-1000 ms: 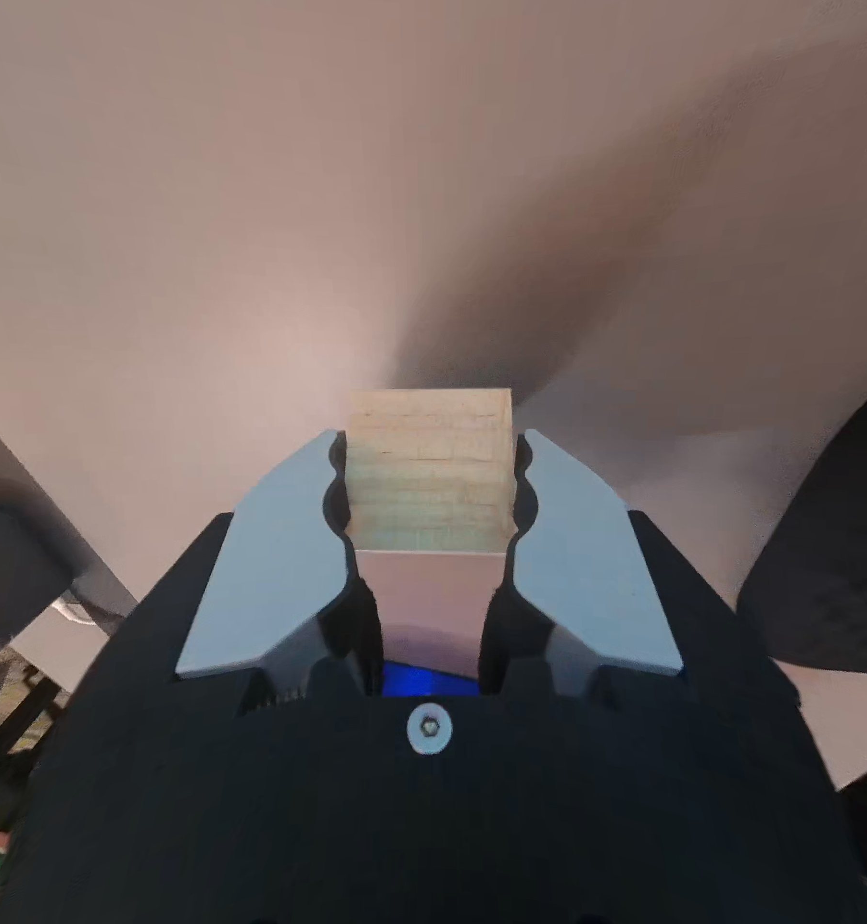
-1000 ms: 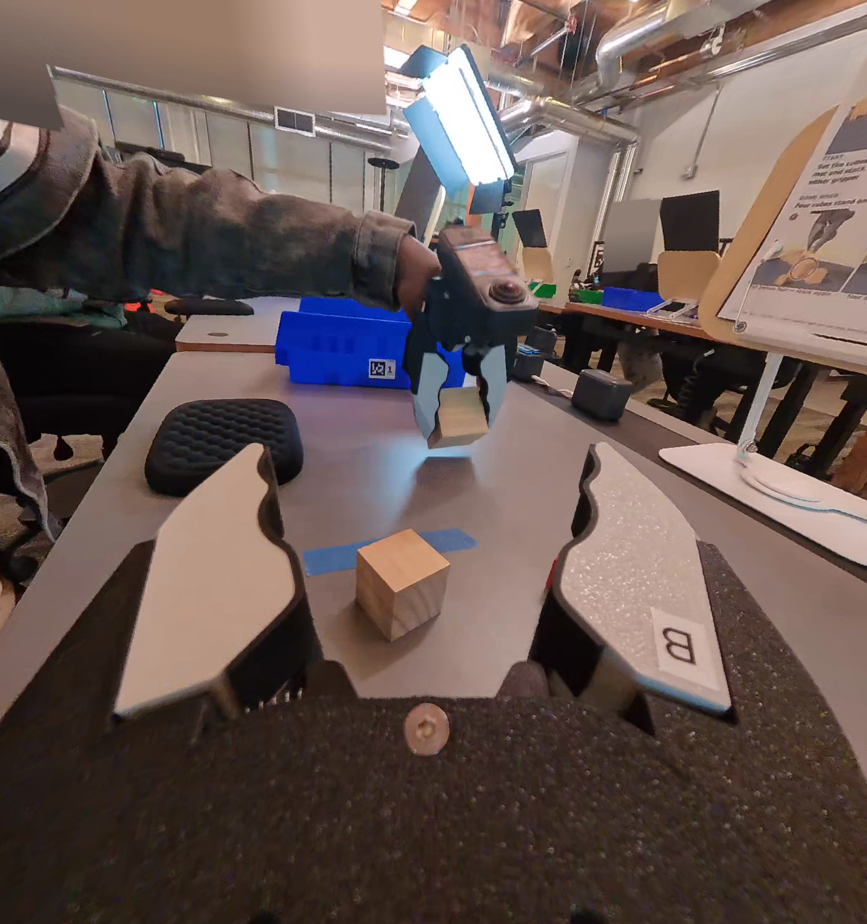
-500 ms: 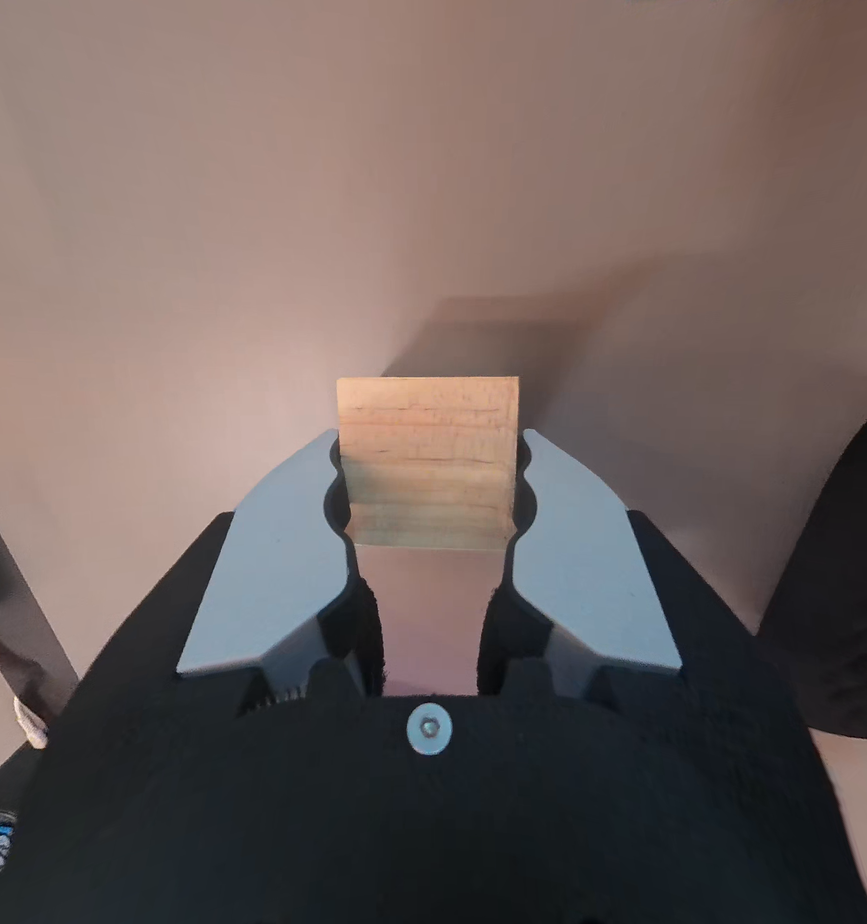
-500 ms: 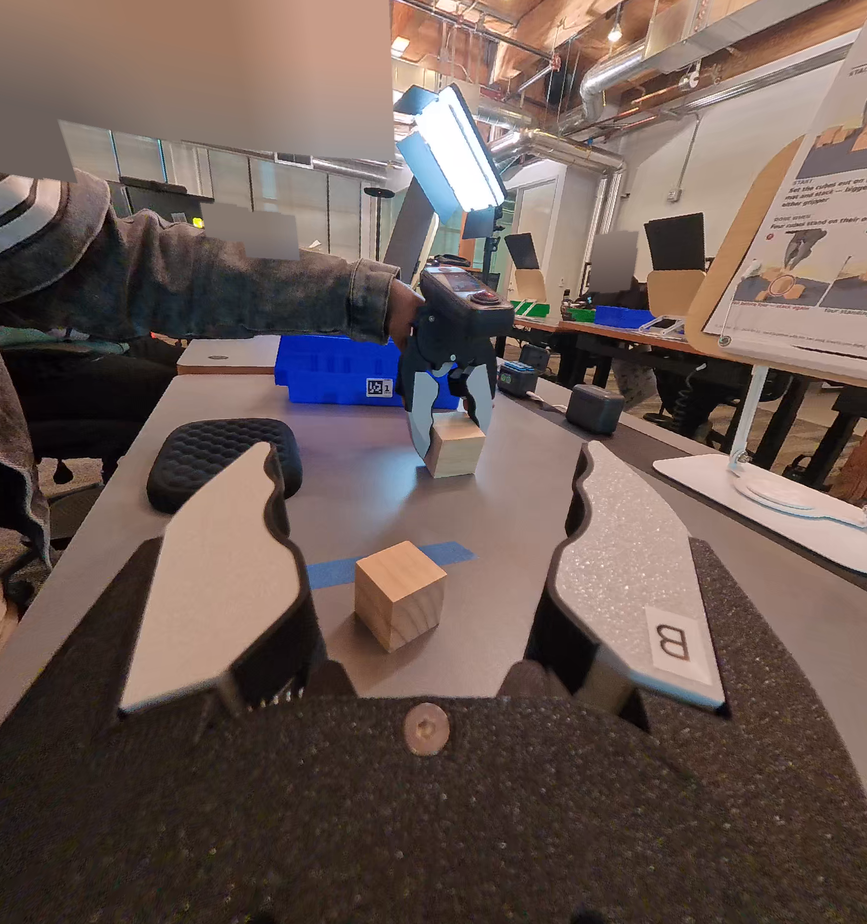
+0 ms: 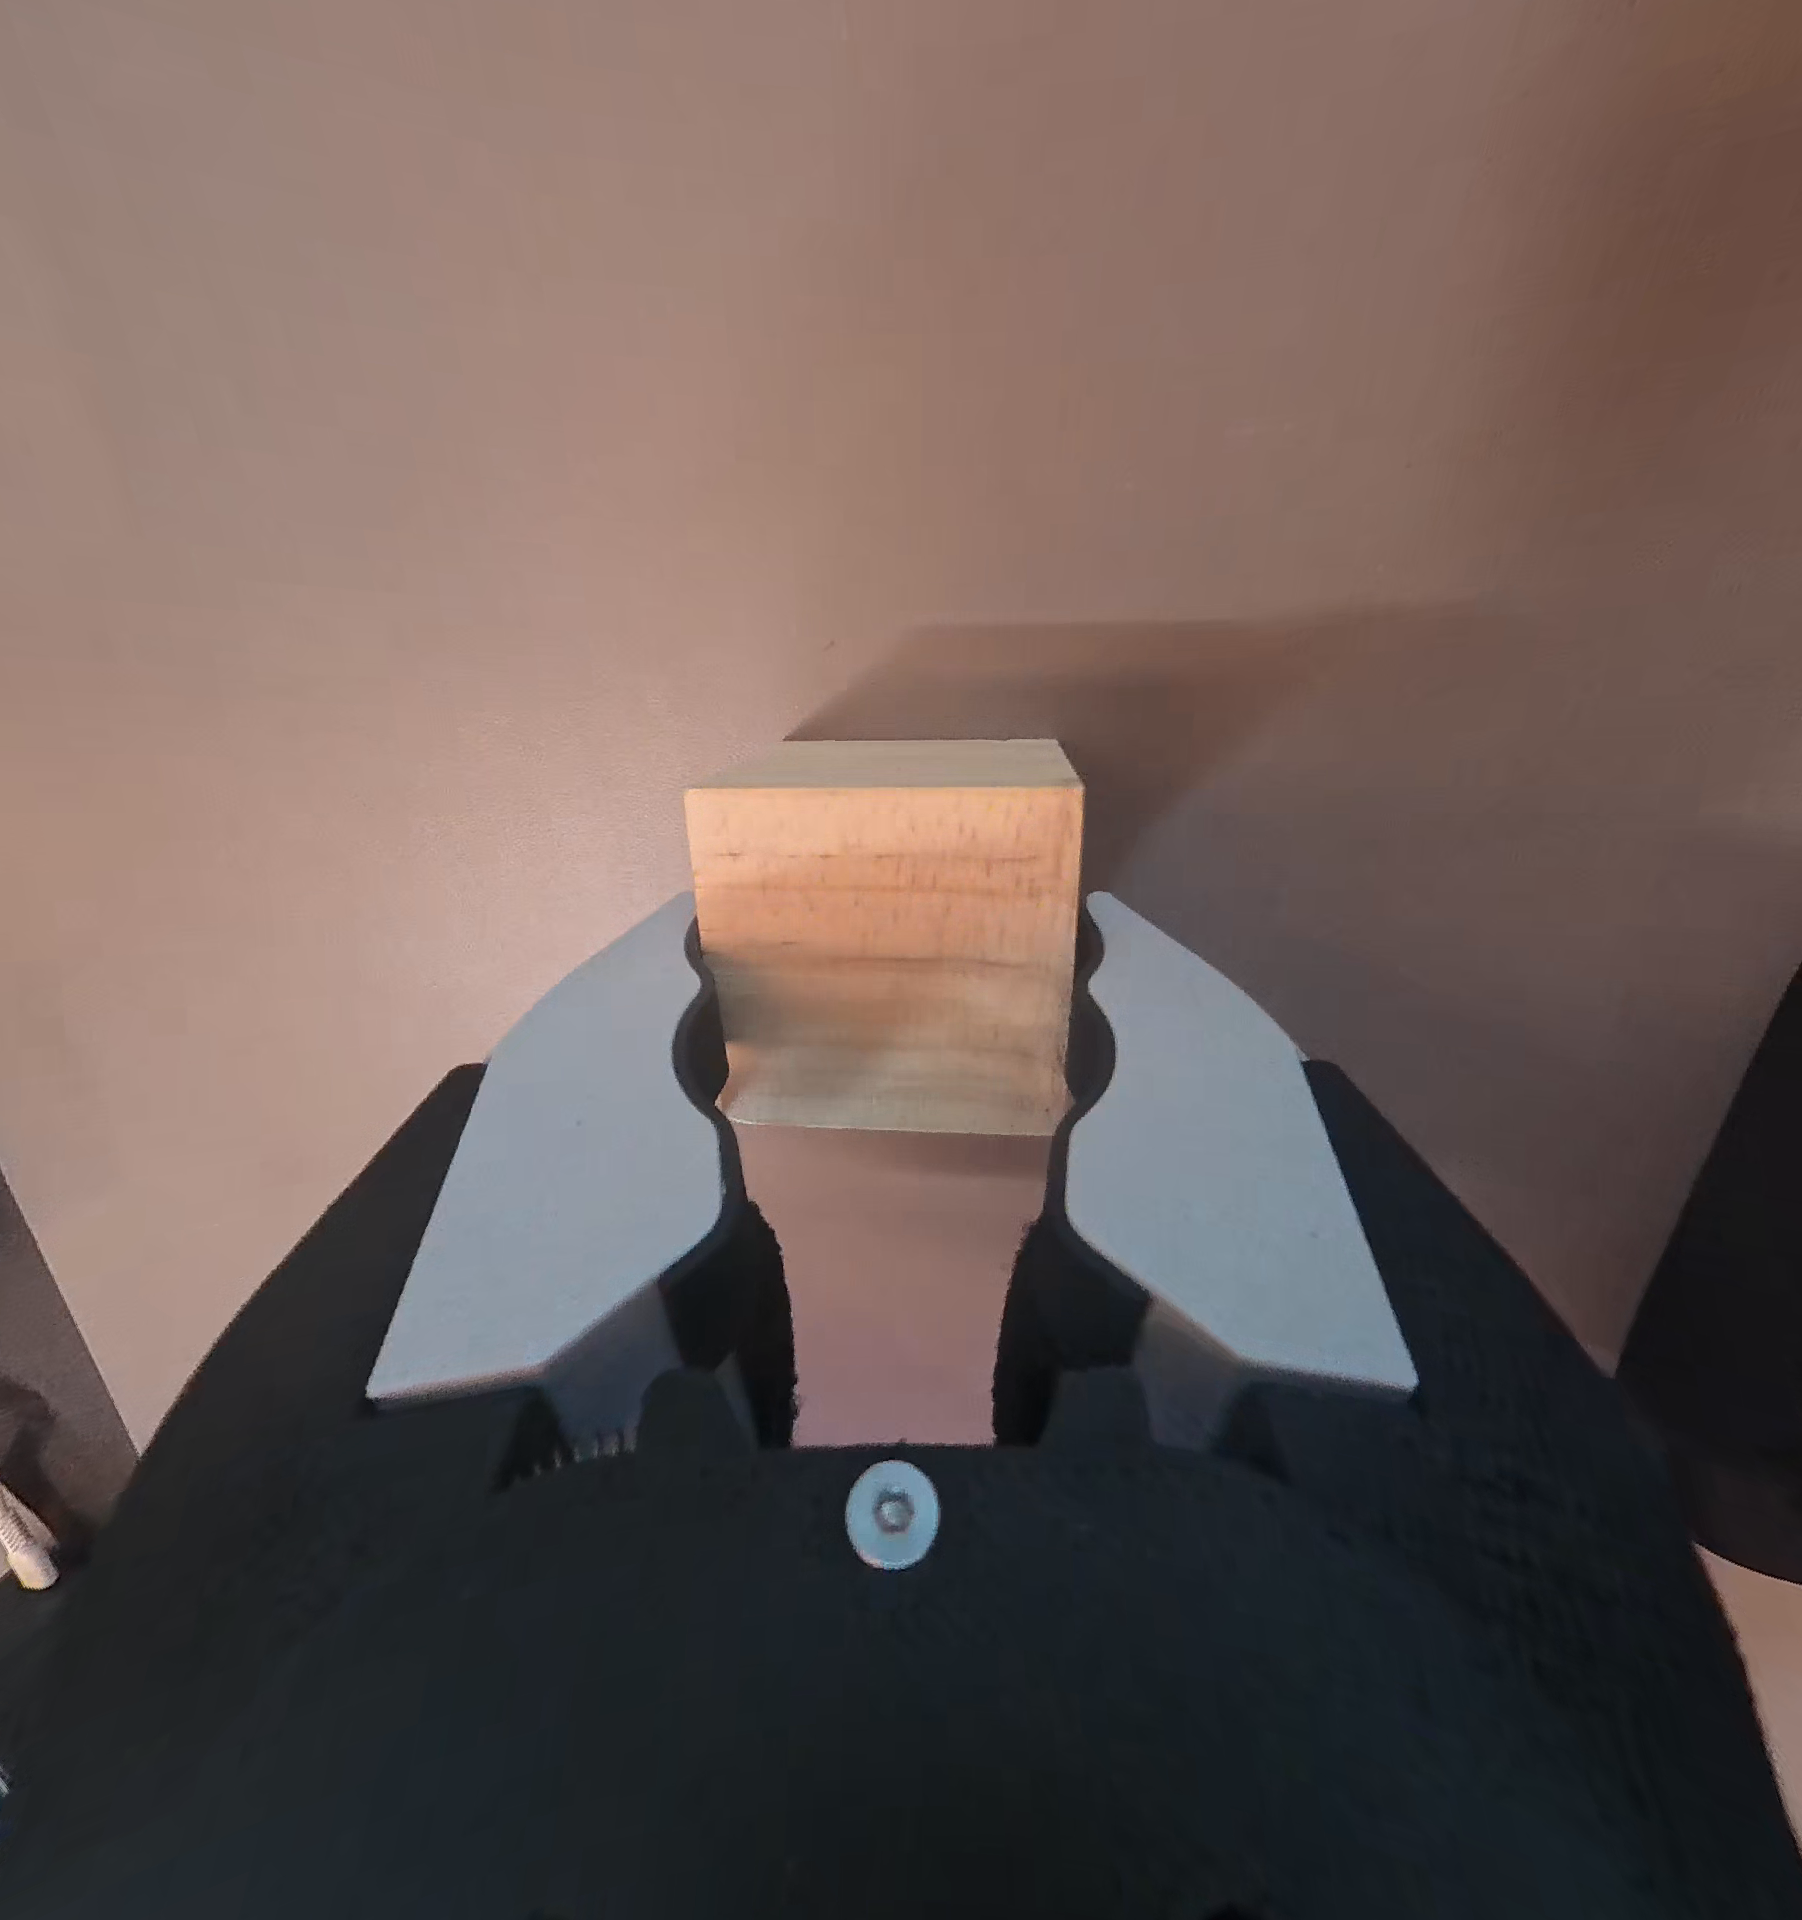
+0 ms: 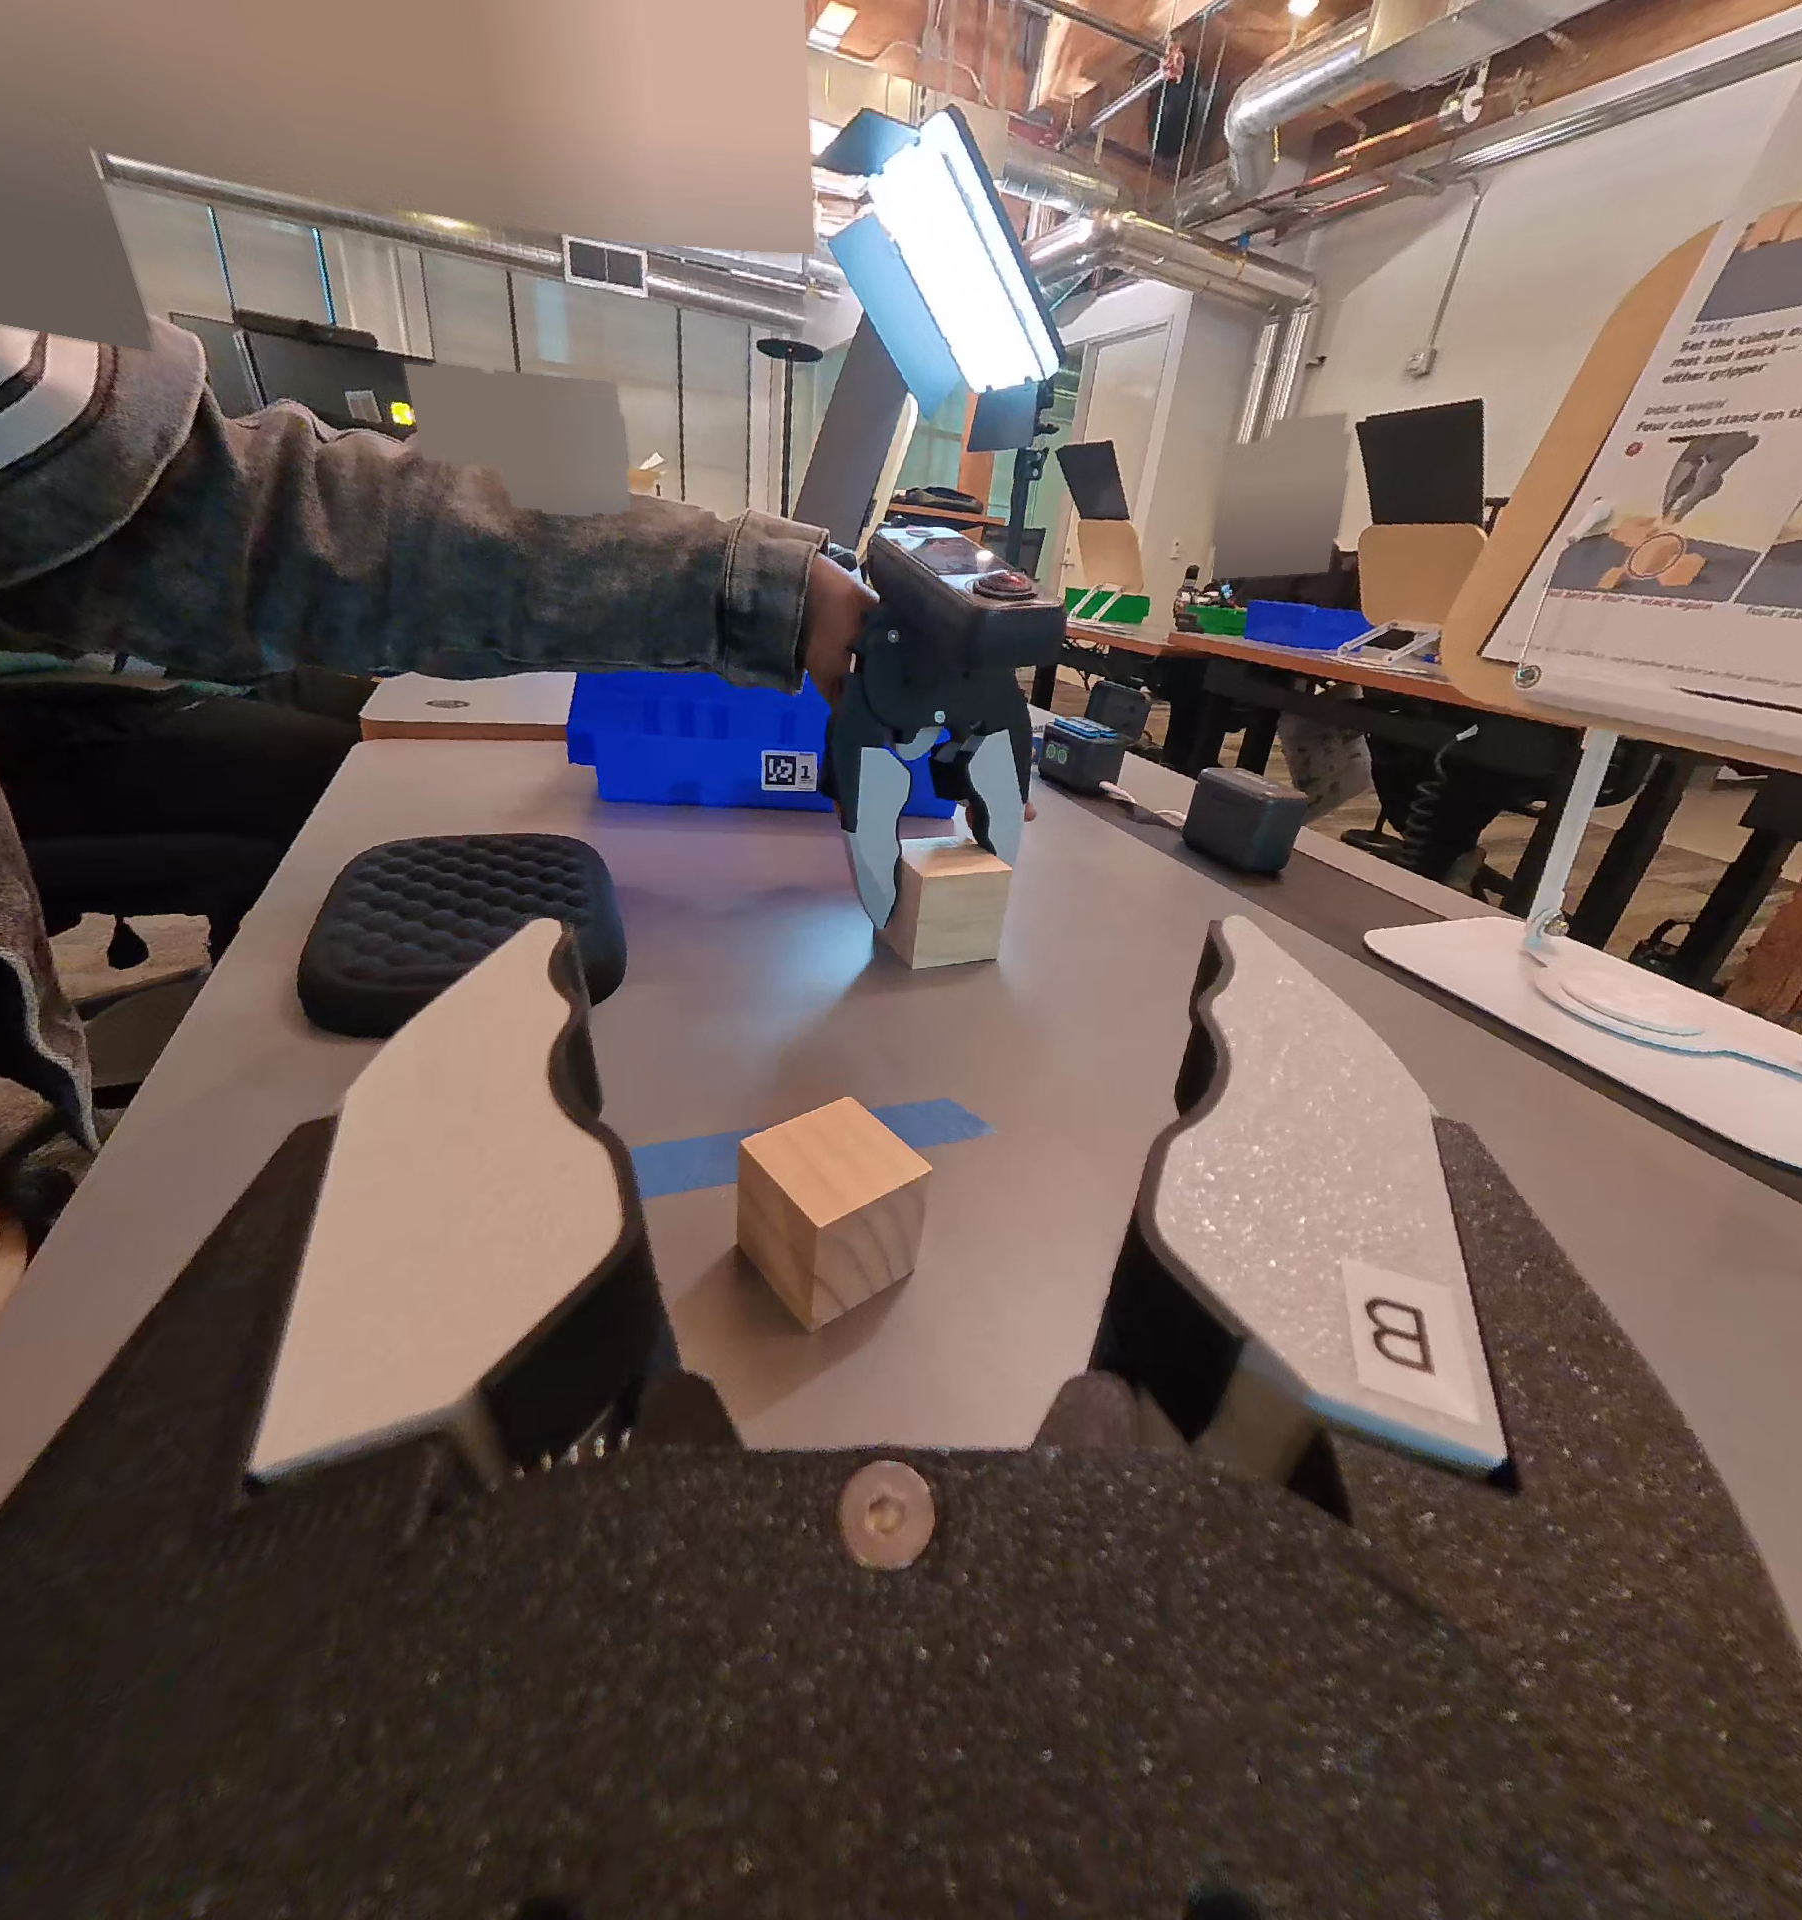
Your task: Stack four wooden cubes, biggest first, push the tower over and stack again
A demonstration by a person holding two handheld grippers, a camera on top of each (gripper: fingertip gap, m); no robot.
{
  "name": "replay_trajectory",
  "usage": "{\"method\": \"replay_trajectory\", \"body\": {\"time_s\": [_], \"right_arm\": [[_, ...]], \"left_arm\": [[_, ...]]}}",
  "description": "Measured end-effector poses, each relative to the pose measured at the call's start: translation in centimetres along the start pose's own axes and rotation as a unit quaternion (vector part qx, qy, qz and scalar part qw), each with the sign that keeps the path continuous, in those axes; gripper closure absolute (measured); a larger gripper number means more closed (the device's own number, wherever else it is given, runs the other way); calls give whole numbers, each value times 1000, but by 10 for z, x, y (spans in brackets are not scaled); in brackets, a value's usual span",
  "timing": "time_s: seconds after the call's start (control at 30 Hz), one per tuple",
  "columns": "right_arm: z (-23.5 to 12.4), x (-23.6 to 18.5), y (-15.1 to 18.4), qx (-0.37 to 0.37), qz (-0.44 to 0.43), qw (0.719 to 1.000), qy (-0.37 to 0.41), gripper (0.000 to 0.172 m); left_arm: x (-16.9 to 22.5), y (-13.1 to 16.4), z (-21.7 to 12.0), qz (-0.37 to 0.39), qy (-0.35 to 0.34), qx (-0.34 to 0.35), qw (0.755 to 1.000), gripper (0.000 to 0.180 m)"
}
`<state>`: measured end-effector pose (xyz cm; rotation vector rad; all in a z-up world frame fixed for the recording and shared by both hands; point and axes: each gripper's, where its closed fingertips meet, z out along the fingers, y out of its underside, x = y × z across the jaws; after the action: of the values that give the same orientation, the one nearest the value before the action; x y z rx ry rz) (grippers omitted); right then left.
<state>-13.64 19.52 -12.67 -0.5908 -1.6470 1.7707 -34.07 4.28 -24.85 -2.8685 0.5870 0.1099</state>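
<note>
My left gripper (image 5: 886,935) is shut on a large wooden cube (image 5: 881,883), with a pad against each side. The right wrist view shows that gripper (image 6: 938,883) pointing down from a sleeved arm, with the large cube (image 6: 954,904) resting on the grey table (image 6: 1084,1039). My right gripper (image 6: 889,935) is wide open and holds nothing. It hovers low over the near part of the table. A smaller wooden cube (image 6: 829,1210) stands on the table between its fingers, apart from both pads.
A strip of blue tape (image 6: 928,1122) lies behind the smaller cube. A black cushioned pad (image 6: 450,925) lies at the left. A blue bin (image 6: 689,738) stands at the back. Dark boxes (image 6: 1240,821) and a white stand base (image 6: 1655,1039) are at the right.
My left gripper has come down with the large cube, from held in the air to resting on the table, still gripped. My right gripper has stayed open near the smaller cube.
</note>
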Motion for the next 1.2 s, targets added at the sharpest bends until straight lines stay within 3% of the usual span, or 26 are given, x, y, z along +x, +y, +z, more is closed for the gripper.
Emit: {"method": "replay_trajectory", "body": {"time_s": [0.1, 0.17, 0.23, 0.3, 0.37, 0.47, 0.53, 0.57, 0.63, 0.7, 0.8, 0.87, 0.93, 0.97, 1.03, 1.1, 1.13, 1.2], "right_arm": [[2, -1, 4, -13, -2, 1000, -1, 61], [3, -2, 9, -29, -4, 1000, -5, 61], [6, -7, 14, -60, 1, 998, -25, 65], [7, -17, 25, -131, 0, 989, -69, 70], [7, -22, 37, -224, -21, 968, -109, 78], [11, -22, 51, -345, -69, 920, -171, 89], [14, -19, 66, -427, -102, 874, -208, 92], [15, -16, 75, -466, -120, 848, -222, 93], [17, -12, 93, -533, -153, 794, -248, 95], [21, -13, 108, -569, -170, 757, -273, 95], [25, -17, 124, -593, -187, 725, -297, 102], [24, -19, 132, -601, -189, 713, -309, 126], [27, -19, 130, -585, -176, 734, -299, 126], [32, -19, 125, -562, -156, 759, -287, 127], [46, -26, 103, -479, -66, 835, -264, 127], [65, -28, 66, -350, 75, 907, -224, 127], [70, -31, 45, -278, 159, 923, -215, 127], [73, -36, 5, -143, 314, 911, -225, 127]], "left_arm": [[-2, 0, -1, -4, -9, 6, 1000, 112], [-4, -6, -8, -17, -22, 32, 999, 95], [-7, -22, -25, -52, -48, 102, 992, 64], [-2, -51, -53, -89, -75, 225, 967, 45], [15, -84, -96, -118, -88, 392, 908, 40], [55, -108, -163, -145, -100, 614, 770, 41], [78, -107, -185, -159, -123, 690, 695, 41], [87, -105, -186, -170, -131, 703, 678, 42], [102, -102, -179, -181, -149, 710, 664, 45], [114, -102, -167, -177, -172, 697, 673, 49], [126, -101, -152, -168, -192, 666, 701, 54], [130, -102, -148, -155, -204, 651, 715, 56], [130, -102, -147, -148, -223, 639, 721, 59], [130, -102, -147, -146, -236, 636, 720, 60], [129, -104, -147, -134, -270, 625, 720, 63], [127, -110, -147, -110, -316, 609, 719, 66], [127, -115, -149, -94, -336, 606, 715, 70], [135, -133, -151, -41, -365, 603, 709, 82]]}}
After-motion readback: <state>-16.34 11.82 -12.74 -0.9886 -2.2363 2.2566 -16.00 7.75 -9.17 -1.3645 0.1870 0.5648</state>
